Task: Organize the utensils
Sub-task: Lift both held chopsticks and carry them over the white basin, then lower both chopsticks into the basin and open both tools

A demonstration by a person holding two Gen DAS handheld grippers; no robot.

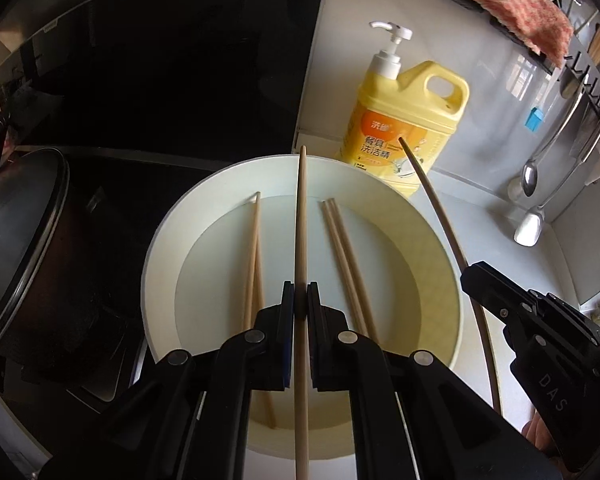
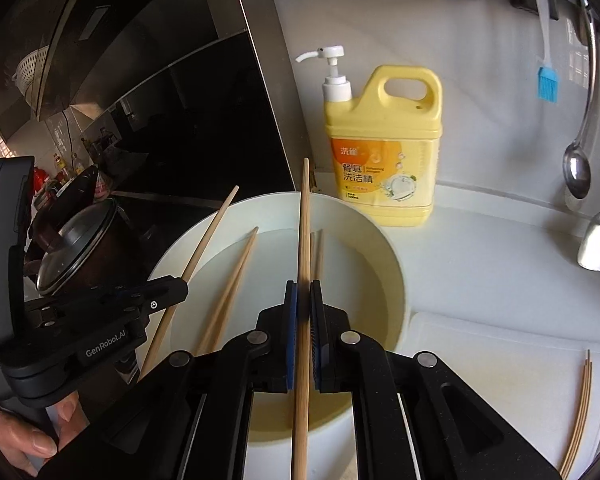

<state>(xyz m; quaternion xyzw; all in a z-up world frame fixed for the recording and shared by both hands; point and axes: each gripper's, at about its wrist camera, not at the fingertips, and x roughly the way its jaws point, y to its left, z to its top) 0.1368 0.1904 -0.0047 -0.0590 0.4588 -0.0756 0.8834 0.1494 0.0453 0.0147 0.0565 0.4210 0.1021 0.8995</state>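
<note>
A white bowl (image 1: 160, 264) (image 2: 392, 264) holds water and several wooden chopsticks (image 1: 340, 248) (image 2: 232, 280). My left gripper (image 1: 300, 292) (image 2: 182, 286) is shut on one chopstick (image 1: 302, 220) (image 2: 208, 240) and holds it above the bowl. My right gripper (image 2: 303, 292) (image 1: 470, 276) is shut on another chopstick (image 2: 305, 240) (image 1: 432, 196), also above the bowl, to the right of the left one. Several chopsticks (image 2: 580, 408) lie on a white cutting board (image 2: 500, 360) at the right.
A yellow dish soap bottle (image 1: 404, 120) (image 2: 388, 148) stands behind the bowl. A lidded dark pot (image 1: 24, 248) (image 2: 72, 248) sits left on the black stove. Spoons (image 2: 578, 168) and a blue brush (image 2: 548, 84) hang on the right wall under a pink cloth (image 1: 516, 4).
</note>
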